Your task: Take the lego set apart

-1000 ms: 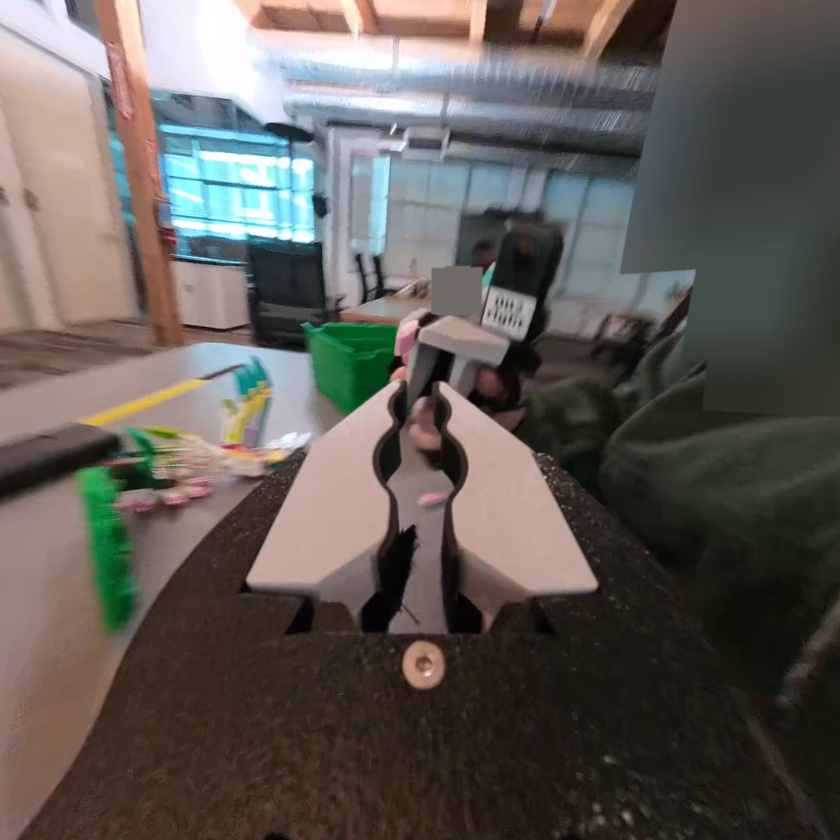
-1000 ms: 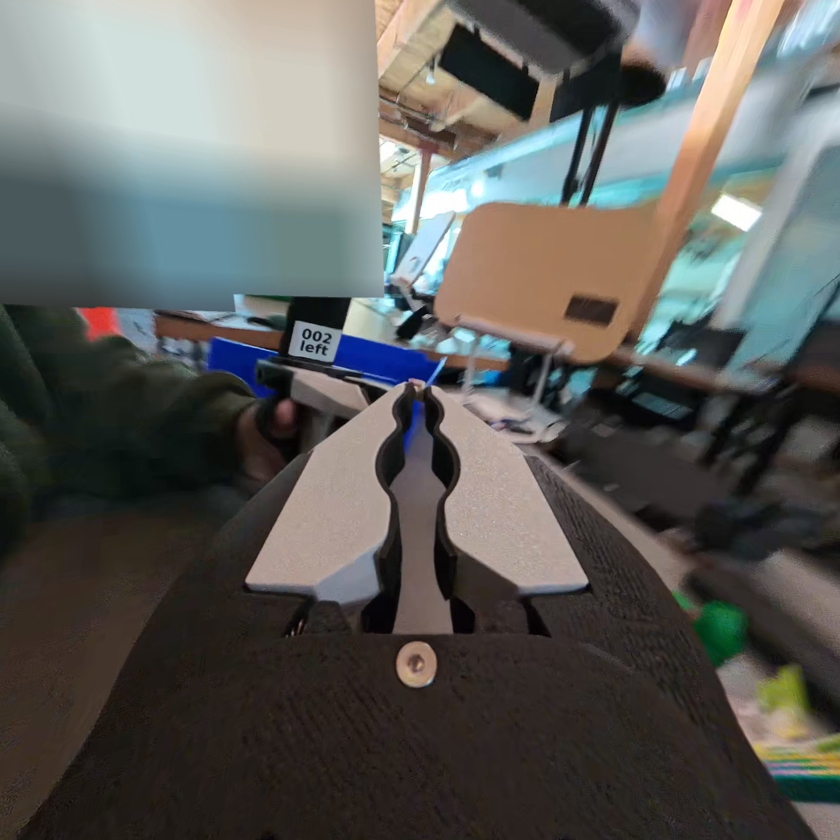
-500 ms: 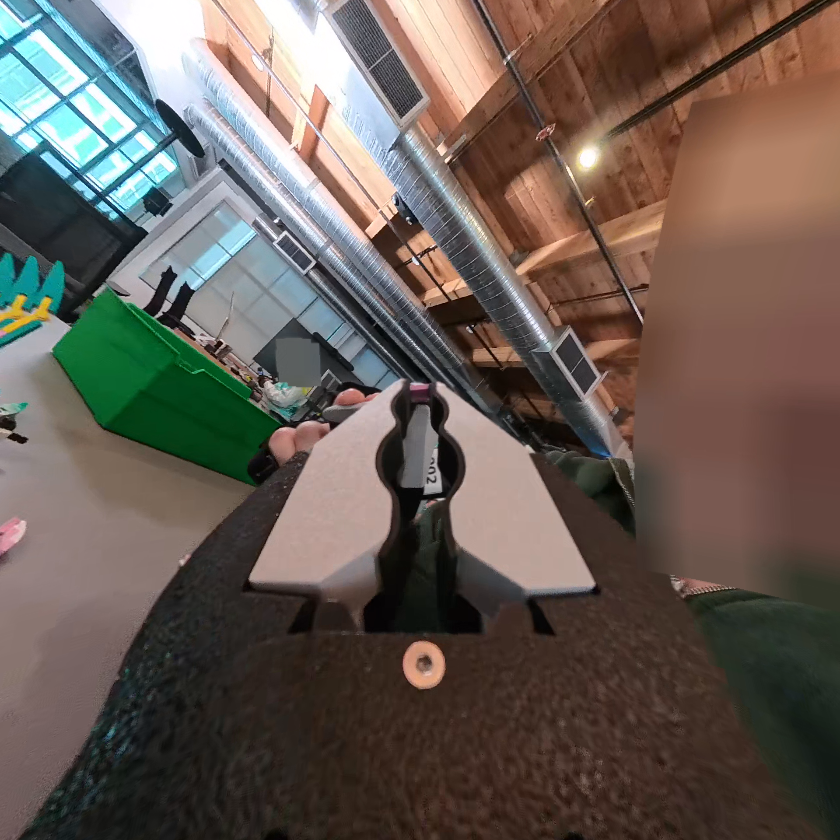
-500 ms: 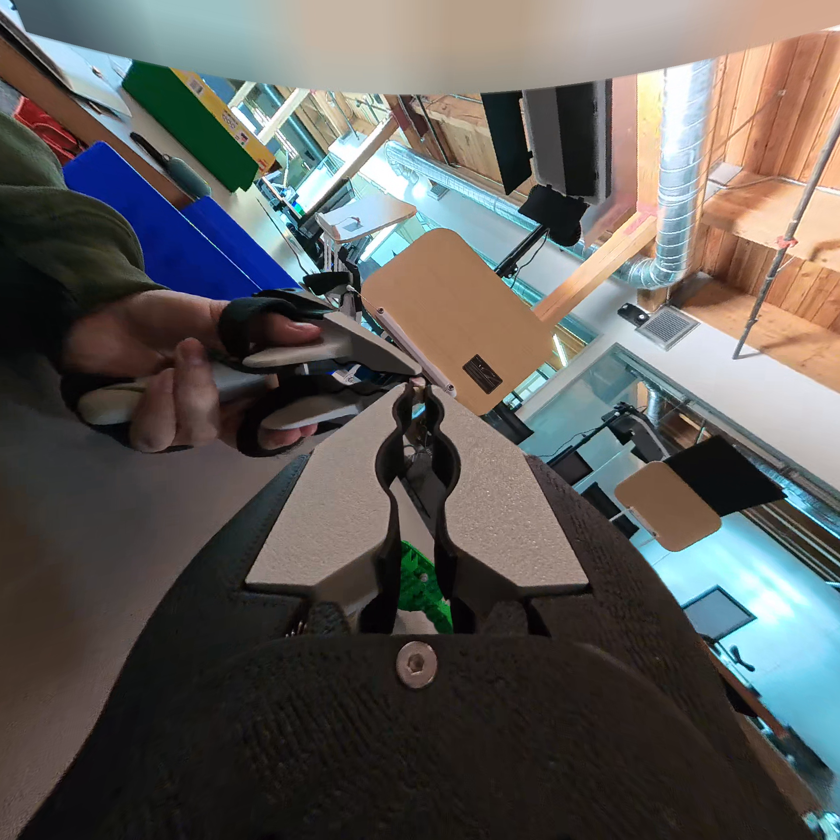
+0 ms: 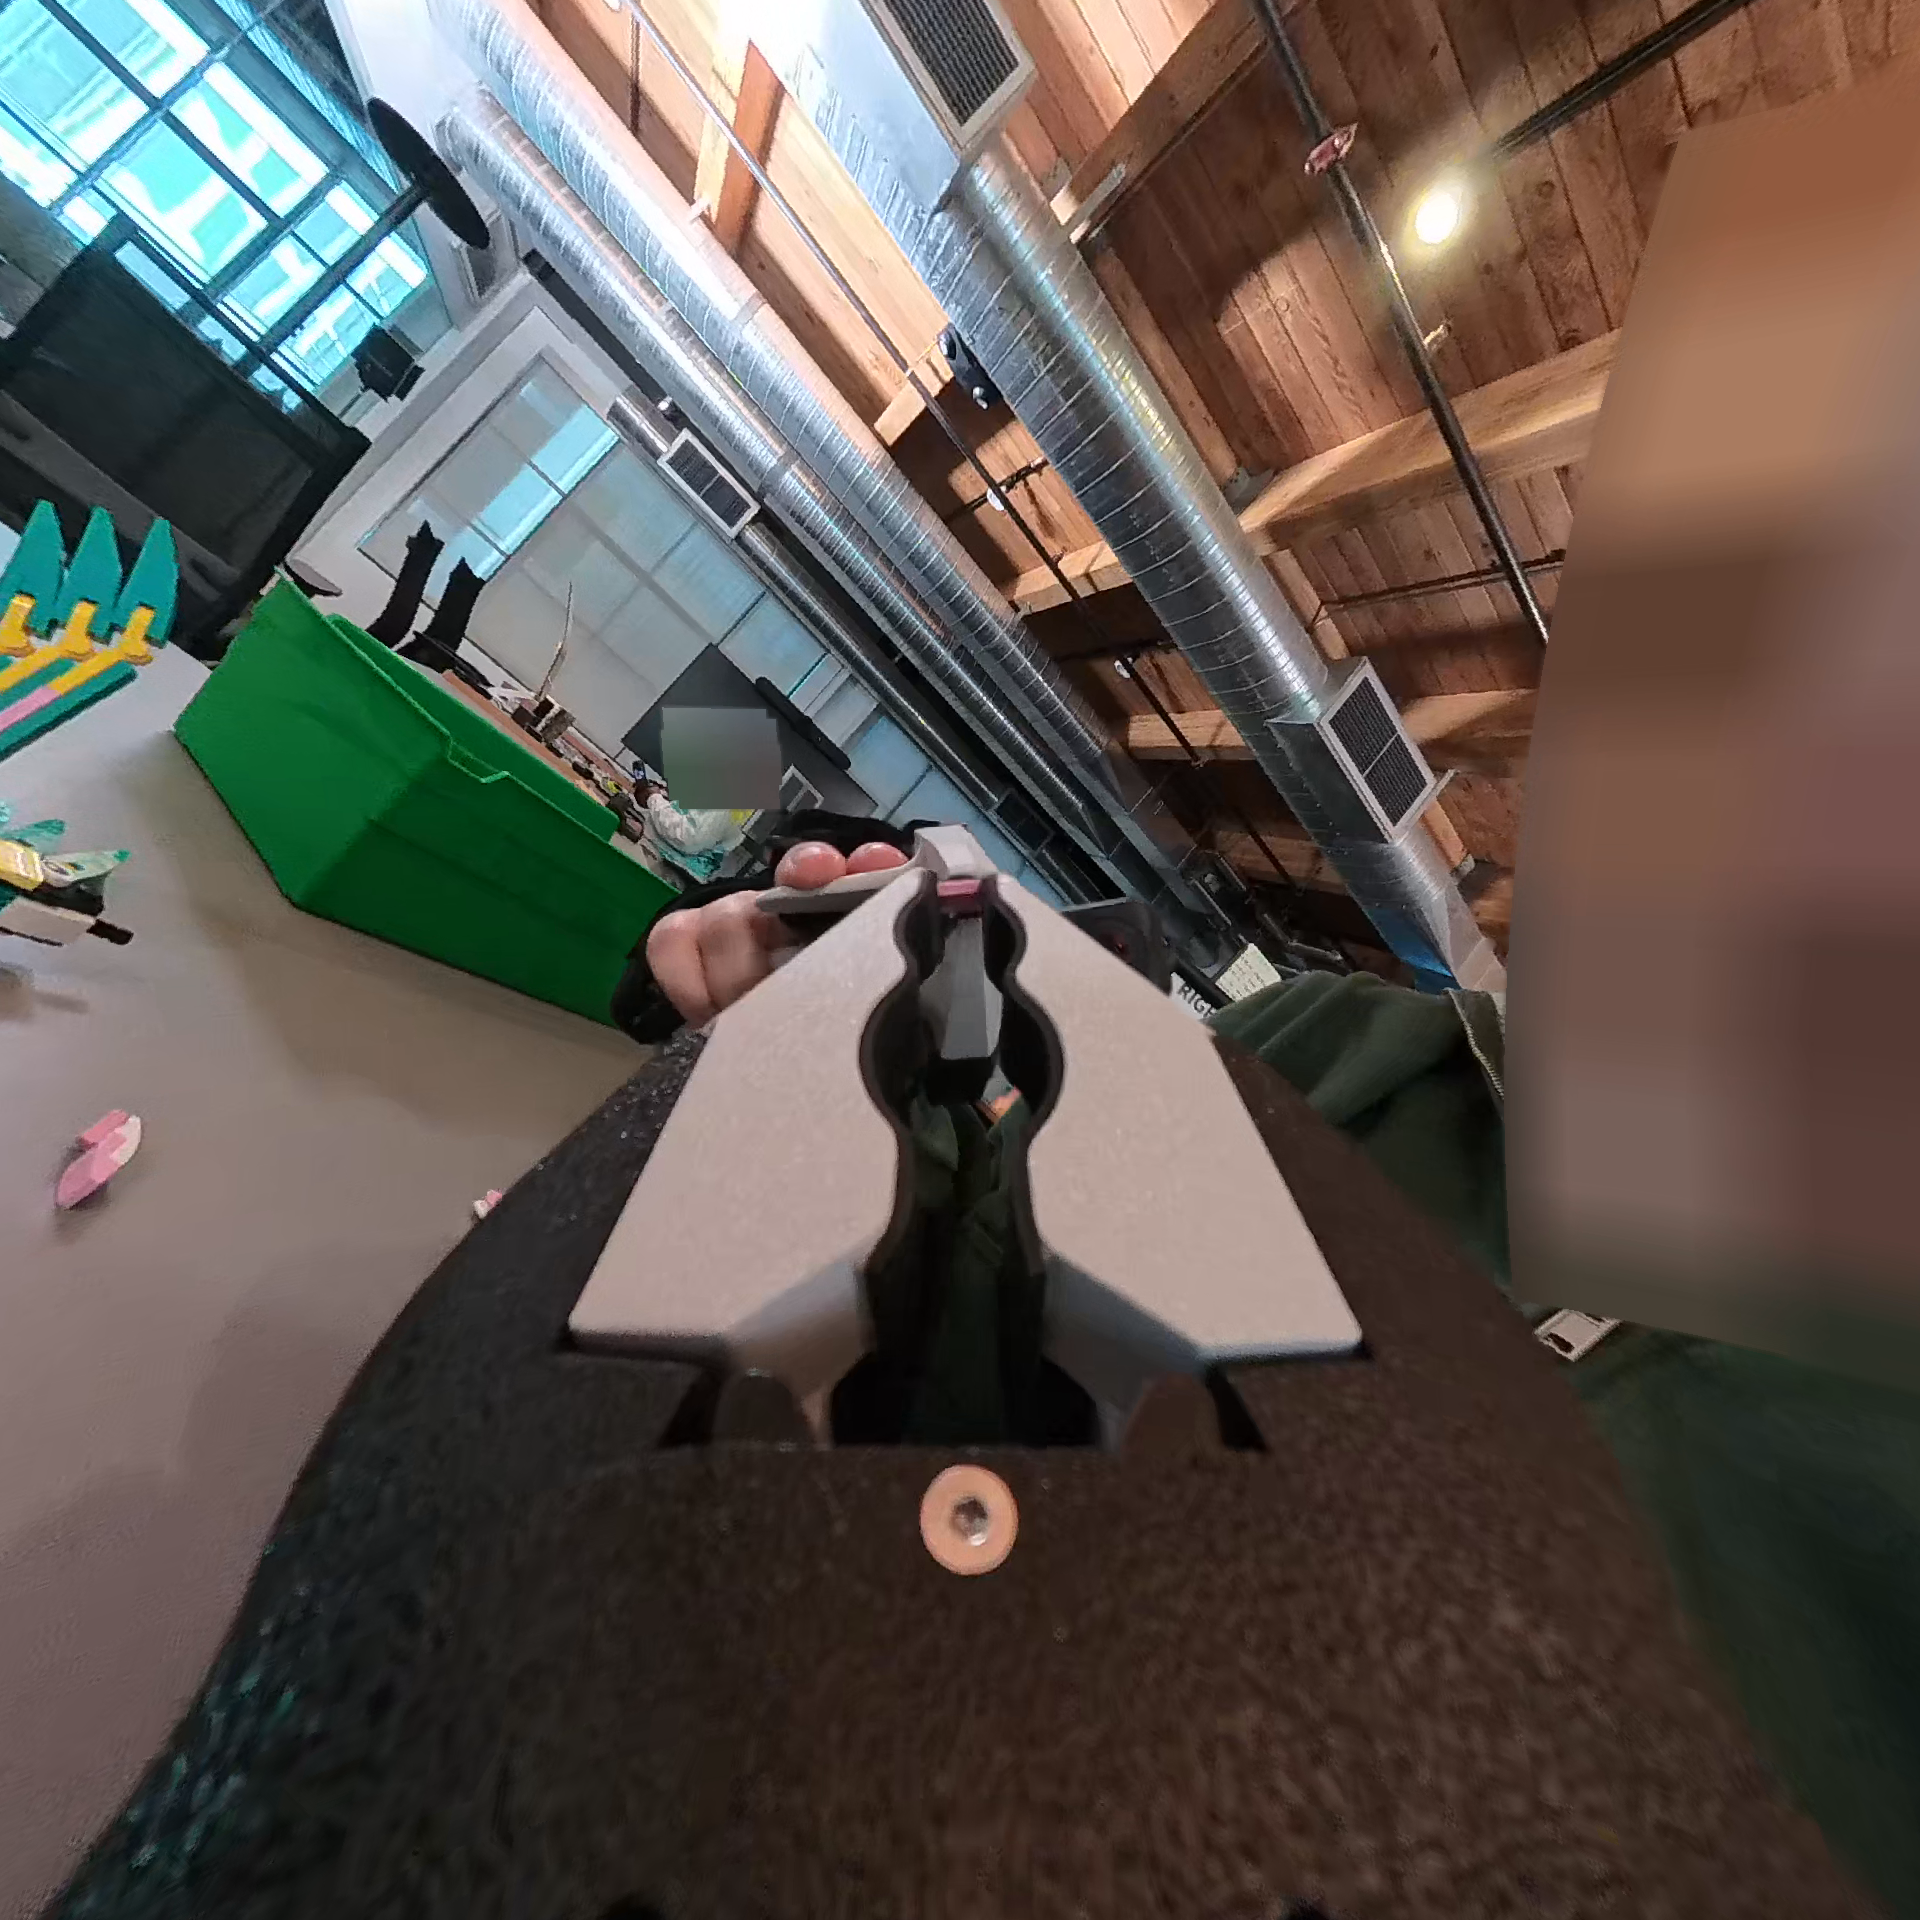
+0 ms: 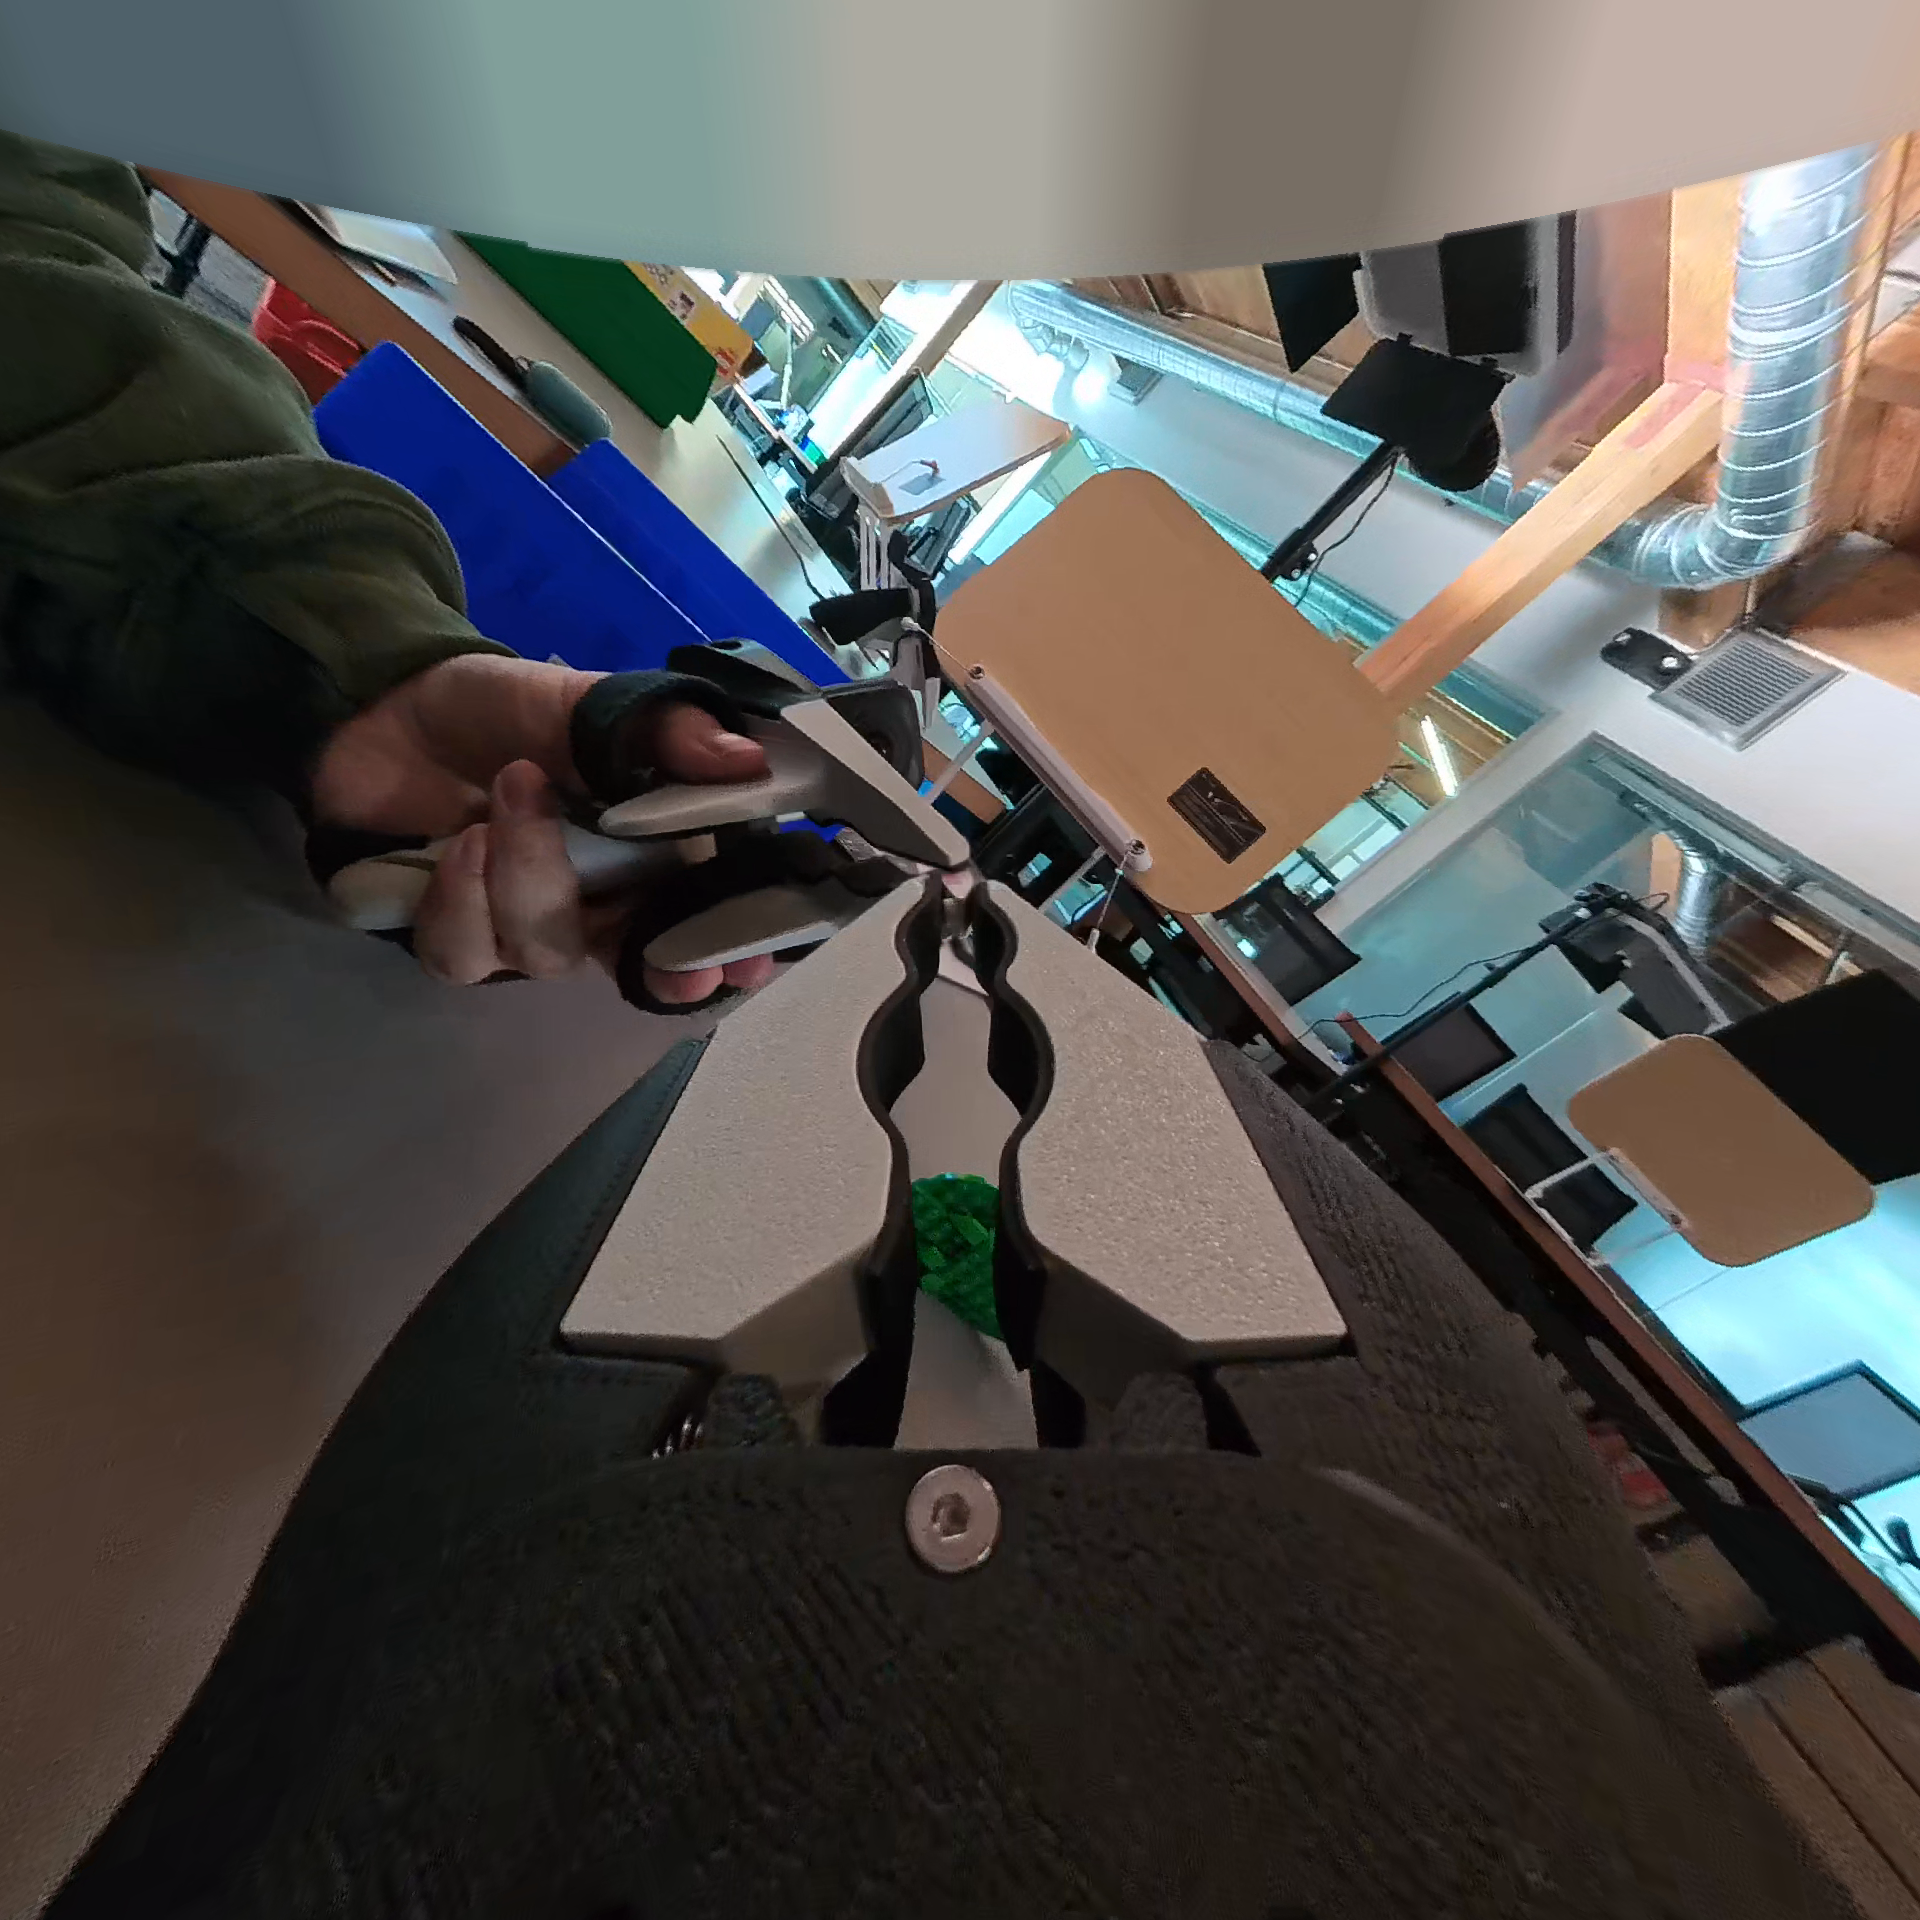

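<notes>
My left gripper (image 5: 958, 891) is shut on a small pink lego piece (image 5: 958, 886) at its tips, held up in the air. My right gripper (image 6: 952, 891) meets it tip to tip and pinches the same pink piece (image 6: 956, 881). In the left wrist view the right gripper's grey finger (image 5: 964, 987) shows through the gap. In the right wrist view the left gripper (image 6: 831, 774) comes in from the left, held by a hand (image 6: 488, 821). A green studded lego piece (image 6: 954, 1252) lies below on the table, seen between the right fingers.
A green bin (image 5: 395, 800) stands on the grey table (image 5: 260, 1039). Teal and yellow lego parts (image 5: 88, 608) and other loose pieces (image 5: 52, 883) lie at the left edge. A loose pink piece (image 5: 99, 1155) lies nearer. A green sleeve (image 5: 1371, 1049) is at the right. Only a small space, under 4 cm, lies between the two pairs of fingers.
Both grippers have swung upward from the table toward the ceiling and stayed shut, tip to tip. In the last half second they barely moved.
</notes>
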Demonstrator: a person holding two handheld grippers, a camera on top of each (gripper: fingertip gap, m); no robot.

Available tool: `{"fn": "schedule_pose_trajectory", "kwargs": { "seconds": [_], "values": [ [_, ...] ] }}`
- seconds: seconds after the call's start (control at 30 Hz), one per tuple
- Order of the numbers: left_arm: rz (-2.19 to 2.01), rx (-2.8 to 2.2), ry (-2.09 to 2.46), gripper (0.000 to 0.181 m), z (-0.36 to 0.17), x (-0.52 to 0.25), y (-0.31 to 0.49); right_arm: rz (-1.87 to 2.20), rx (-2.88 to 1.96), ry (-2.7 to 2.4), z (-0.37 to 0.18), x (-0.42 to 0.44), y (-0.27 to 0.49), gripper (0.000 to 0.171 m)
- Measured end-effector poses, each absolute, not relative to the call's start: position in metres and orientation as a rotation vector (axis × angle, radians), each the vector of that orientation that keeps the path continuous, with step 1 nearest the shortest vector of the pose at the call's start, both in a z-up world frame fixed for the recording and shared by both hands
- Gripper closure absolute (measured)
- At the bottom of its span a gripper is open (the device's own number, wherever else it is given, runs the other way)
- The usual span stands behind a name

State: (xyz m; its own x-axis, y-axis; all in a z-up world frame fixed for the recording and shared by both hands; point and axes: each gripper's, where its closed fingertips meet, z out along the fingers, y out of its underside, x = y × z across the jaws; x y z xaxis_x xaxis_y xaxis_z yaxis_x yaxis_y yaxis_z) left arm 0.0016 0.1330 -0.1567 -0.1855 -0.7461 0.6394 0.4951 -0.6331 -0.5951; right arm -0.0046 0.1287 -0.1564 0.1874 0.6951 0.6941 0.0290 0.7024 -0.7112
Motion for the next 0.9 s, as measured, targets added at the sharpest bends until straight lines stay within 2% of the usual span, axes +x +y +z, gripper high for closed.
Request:
{"fn": "schedule_pose_trajectory", "kwargs": {
  "seconds": [0.1, 0.17, 0.27, 0.43, 0.53, 0.57, 0.63, 0.77, 0.9],
  "values": [
    [-1.952, -1.227, 0.284, 0.162, -0.157, -0.001, 0.136, 0.503, -0.673, -1.299, -0.155, -0.004, 0.130, 0.168],
    [-1.989, -1.207, 0.272, 0.163, -0.155, -0.002, 0.135, 0.488, -0.671, -1.288, -0.153, -0.003, 0.132, 0.168],
    [-2.015, -1.192, 0.279, 0.175, -0.155, 0.000, 0.133, 0.480, -0.663, -1.285, -0.153, -0.004, 0.131, 0.168],
    [-1.971, -1.196, 0.307, 0.176, -0.156, 0.000, 0.133, 0.486, -0.669, -1.281, -0.155, -0.004, 0.132, 0.168],
    [-1.803, -1.225, 0.426, 0.176, -0.159, 0.000, 0.133, 0.620, -0.771, -1.295, -0.159, -0.004, 0.133, 0.162],
    [-1.692, -1.254, 0.504, 0.177, -0.163, 0.001, 0.133, 0.712, -0.842, -1.309, -0.163, -0.004, 0.134, 0.154],
    [-1.421, -1.306, 0.687, 0.178, -0.174, 0.004, 0.133, 0.922, -0.993, -1.344, -0.172, -0.002, 0.136, 0.151],
    [-1.044, -1.344, 0.962, 0.177, -0.193, 0.008, 0.130, 1.104, -1.113, -1.427, -0.188, 0.004, 0.130, 0.169],
    [-0.972, -1.346, 1.039, 0.181, -0.202, 0.008, 0.128, 1.083, -1.162, -1.491, -0.201, 0.005, 0.129, 0.163]
  ]
}}
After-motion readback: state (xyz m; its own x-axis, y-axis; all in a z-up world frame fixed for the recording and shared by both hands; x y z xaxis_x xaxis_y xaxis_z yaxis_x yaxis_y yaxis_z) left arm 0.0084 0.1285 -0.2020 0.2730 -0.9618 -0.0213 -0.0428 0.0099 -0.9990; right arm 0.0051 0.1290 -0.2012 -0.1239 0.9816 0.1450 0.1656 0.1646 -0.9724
